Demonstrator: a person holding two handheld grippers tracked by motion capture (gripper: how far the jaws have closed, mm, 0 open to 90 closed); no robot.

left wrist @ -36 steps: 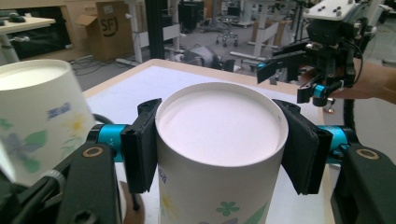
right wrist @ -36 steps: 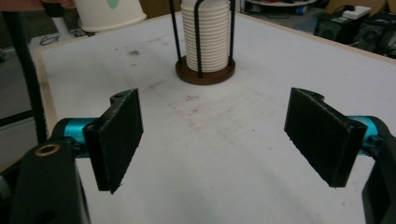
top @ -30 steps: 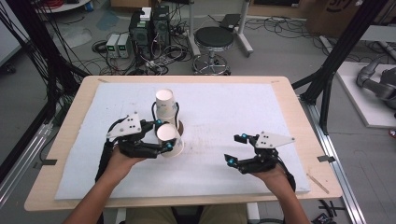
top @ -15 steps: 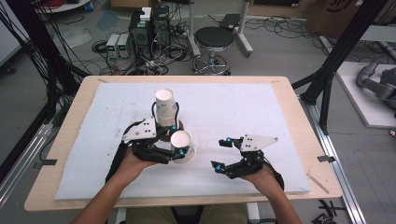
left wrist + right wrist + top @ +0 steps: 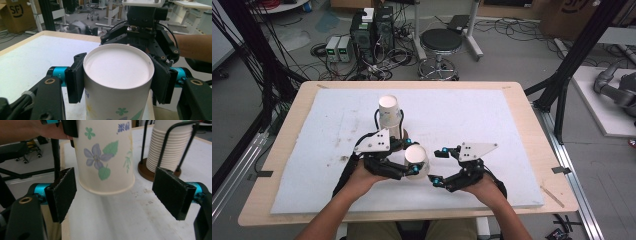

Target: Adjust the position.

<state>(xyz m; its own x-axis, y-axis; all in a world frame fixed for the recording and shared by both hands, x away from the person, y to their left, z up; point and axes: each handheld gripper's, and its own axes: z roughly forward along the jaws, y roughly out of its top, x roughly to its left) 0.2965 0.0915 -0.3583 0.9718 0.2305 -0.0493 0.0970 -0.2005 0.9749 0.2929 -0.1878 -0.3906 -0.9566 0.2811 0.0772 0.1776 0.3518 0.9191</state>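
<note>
The left gripper point(image 5: 412, 162) pinches 1 upside-down paper cup point(image 5: 117, 82); the right gripper point(image 5: 120, 197) stands spread wide just beside it.

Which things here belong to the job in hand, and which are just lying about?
Job in hand:
- paper cup, upside down, clamped in the left gripper
- right gripper, jaws open by the cup's rim
- stack of cups in its wire holder

Lying about:
- stool
- computer boxes
- cardboard box
</note>
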